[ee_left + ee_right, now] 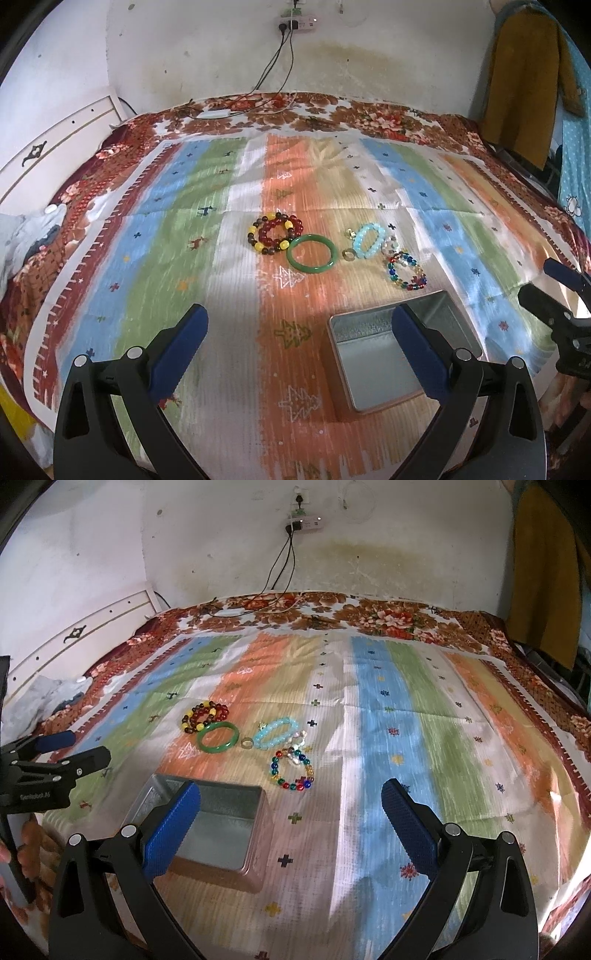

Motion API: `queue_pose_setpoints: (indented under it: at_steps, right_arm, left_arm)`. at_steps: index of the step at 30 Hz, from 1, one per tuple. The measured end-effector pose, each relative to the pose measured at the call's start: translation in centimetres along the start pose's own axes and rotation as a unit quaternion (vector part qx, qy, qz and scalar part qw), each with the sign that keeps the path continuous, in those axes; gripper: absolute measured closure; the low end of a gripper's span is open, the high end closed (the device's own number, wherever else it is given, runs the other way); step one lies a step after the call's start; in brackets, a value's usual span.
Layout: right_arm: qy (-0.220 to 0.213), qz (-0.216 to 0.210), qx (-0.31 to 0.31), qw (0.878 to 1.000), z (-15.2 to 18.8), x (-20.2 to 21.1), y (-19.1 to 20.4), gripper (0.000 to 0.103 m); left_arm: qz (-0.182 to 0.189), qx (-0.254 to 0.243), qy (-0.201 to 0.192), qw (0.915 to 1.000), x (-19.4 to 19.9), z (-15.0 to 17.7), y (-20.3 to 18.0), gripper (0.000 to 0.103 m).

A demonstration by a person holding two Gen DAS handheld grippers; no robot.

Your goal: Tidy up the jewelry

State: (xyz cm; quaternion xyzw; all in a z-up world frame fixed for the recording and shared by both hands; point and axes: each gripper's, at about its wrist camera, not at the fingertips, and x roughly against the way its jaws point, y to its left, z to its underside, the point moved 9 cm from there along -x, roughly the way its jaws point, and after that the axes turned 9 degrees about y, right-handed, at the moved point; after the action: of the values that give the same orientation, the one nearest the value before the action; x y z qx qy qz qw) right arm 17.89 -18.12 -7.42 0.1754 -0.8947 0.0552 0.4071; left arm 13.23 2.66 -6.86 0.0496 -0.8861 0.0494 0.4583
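Jewelry cluster: centre of both wrist views, lying on the striped cloth [236,332], beyond the tin.
Red-and-yellow bead bracelet [275,236]: leftmost piece of the cluster, flat on the cloth, its lower right edge touching the green bangle.
Green bangle [311,257]: flat, just right of the red-and-yellow one.
Small ring [348,254]: between the bangle and the pale blue bracelet, close to both.
Pale blue bead bracelet [369,242]: right of the ring, with a clear bead piece [389,244] at its right side.
Multicolour bead bracelet [406,271]: lower right of the cluster, nearest the tin.
Metal tin [380,363]: open and empty, lower centre-right in the left wrist view, lower left in the right wrist view.
Left gripper [299,326]: jaws spread wide, holding nothing, above the cloth; its right finger overlaps the tin in the frame.
Right gripper [290,799]: jaws spread wide, empty, its left finger in front of the tin.
Backdrop: floral bedspread [332,114] under the cloth; power strip [295,24] with cables on the wall at upper centre.
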Motion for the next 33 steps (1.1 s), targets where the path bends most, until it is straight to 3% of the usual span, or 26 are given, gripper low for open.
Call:
queue_pose_setpoints:
  at_steps: [11,24,33]
  right_arm:
    - [0.017,-0.024,0.000,1.000,-2.6,-2.2,0.1,0.004]
    - [0.029,0.010,0.015,0.999,-5.1,-4.4,-0.3,0.004]
    - [0.061,-0.014,0.006,0.998,-5.8,-6.7,-0.5,0.004]
  left_arm:
    - [-0.005,-0.003,0.021,0.9998,-1.9,-1.7,1.0,0.005]
    - [-0.018,0.033,0.052,0.9980,-4.9,-4.3,4.3,0.005]
    - [-0.026,0.041,0.057,0.9972,-6.3,-5.9,5.6,0.005]
